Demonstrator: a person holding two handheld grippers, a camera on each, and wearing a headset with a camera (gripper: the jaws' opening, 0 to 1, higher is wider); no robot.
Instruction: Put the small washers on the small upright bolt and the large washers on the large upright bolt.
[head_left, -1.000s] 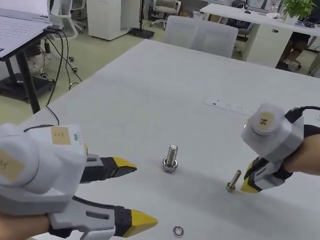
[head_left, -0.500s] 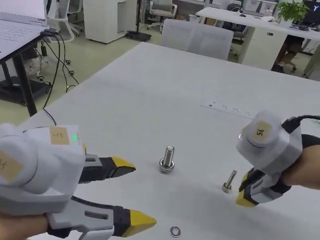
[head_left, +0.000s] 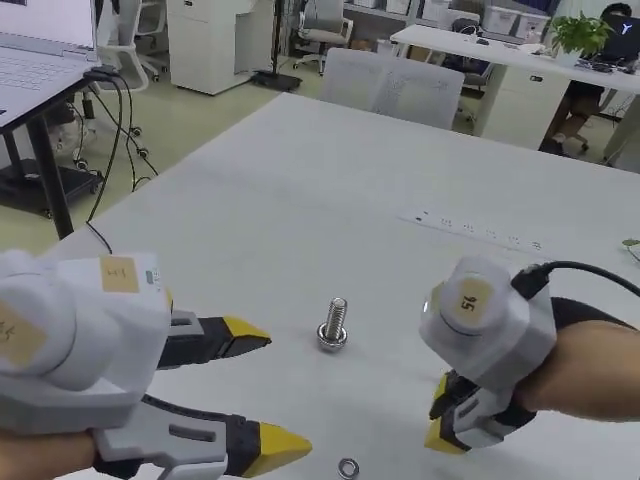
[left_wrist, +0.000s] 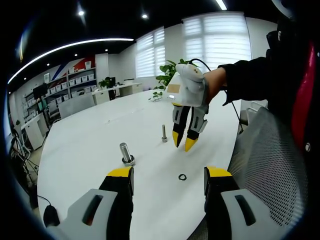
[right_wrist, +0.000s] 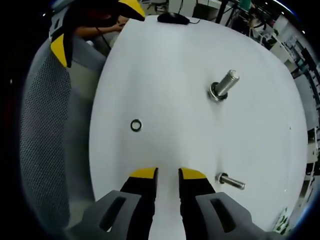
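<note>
While the white, smooth worktop (head_left: 400, 150) carries everything, the large silver threaded steel bolt (head_left: 334, 322) standing upright near its middle serves as the marker for the rest. A wider metal ring sits at the foot of that bolt; whether it is a washer or the bolt's own head cannot be told.

Left of the large bolt and nearer the person, the left gripper (head_left: 280, 392), grey and white with black, yellow-tipped jaws, hangs above the worktop with its jaws spread wide and nothing between them.

Right of the large bolt, also nearer the person, the right gripper (head_left: 438, 415) points down at the worktop. Its own view shows the yellow tips with only a narrow gap between them, holding nothing.

The small silver steel bolt (left_wrist: 164, 133) stands upright well apart from the large bolt, on its right-gripper side, close beside the right gripper's tips without touching them.

One small dark metal ring washer (head_left: 348, 467) lies flat on the worktop, nearer the person than the large bolt, between the two grippers and touched by neither.
</note>
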